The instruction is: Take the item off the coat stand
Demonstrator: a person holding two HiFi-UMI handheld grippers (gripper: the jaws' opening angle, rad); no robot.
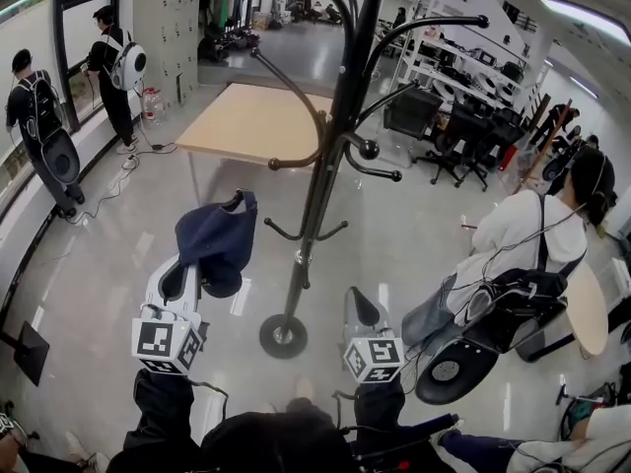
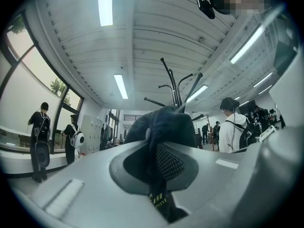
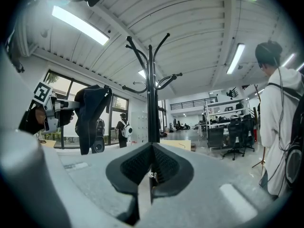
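Currently the left gripper is clamped on a fold of the dark blue item. In the left gripper view the fabric is pinched between the closed jaws and bulges up ahead of them, covering the lower part of the coat stand. The item is off the stand: the head view shows it hanging from the left gripper in the air, left of the black pole and apart from it, above the glossy floor. The right gripper view agrees, with the item dangling at the left of that frame, clear of the curved hooks. The right gripper has its jaws together with nothing between them and faces the pole, which rises dead centre in its view. In the head view this gripper sits just right of the stand's round base, not touching it. The marker cubes on both grippers show near the bottom of the head view. A wooden table stands behind the coat stand. A person in black and a person with a white backpack stand by the windows at far left. A person in a white top is at the right, back turned.
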